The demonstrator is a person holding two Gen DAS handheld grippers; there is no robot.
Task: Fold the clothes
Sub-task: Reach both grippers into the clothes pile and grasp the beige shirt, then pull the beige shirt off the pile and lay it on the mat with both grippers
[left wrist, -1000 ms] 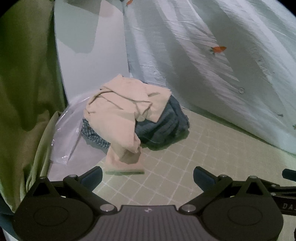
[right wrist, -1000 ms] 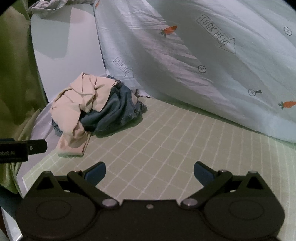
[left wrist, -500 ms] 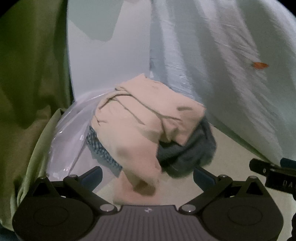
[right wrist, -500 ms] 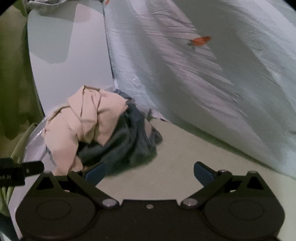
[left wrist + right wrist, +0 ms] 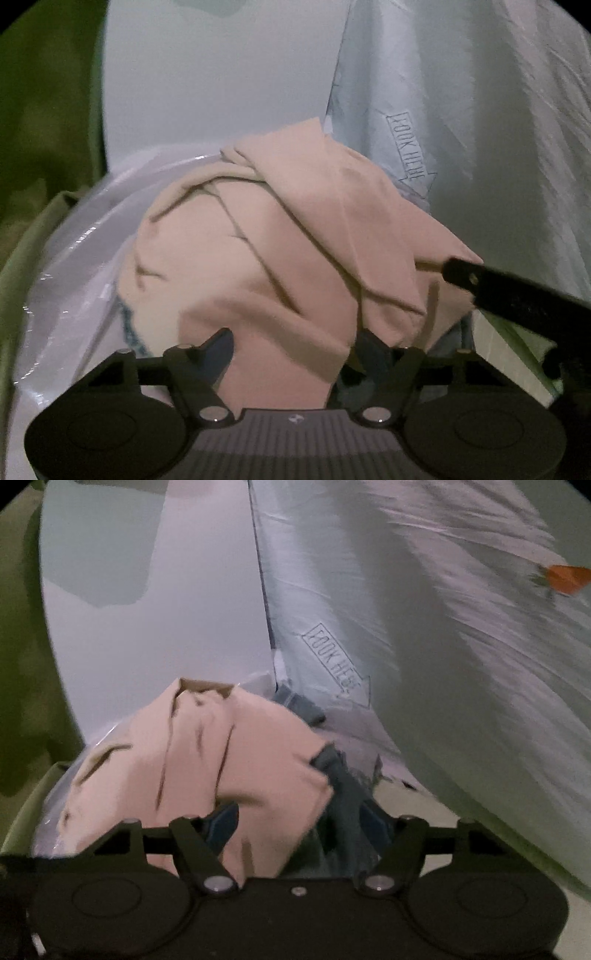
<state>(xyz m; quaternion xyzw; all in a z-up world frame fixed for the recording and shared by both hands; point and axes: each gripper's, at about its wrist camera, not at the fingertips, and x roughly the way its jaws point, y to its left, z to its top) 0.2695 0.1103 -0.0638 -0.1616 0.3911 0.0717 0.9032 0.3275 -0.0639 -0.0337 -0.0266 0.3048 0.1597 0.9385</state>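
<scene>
Beige garment (image 5: 280,258): heaped atop pile, directly ahead, easiest to lift first.
Left gripper (image 5: 295,345): jaws closing around its fold, not yet pinching.
Right gripper (image 5: 299,821): jaws closing; beige edge and grey cloth (image 5: 343,794) between.

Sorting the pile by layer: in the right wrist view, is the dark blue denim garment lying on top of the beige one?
No, the beige garment drapes over the pile's top, and the dark blue denim garment shows only beneath its right edge.

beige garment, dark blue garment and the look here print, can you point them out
beige garment (image 5: 280,258), left wrist view, on its broad top fold
dark blue garment (image 5: 343,797), right wrist view, on the strip showing right of the beige cloth
look here print (image 5: 334,661), right wrist view, on the lettering inside the arrow
</scene>
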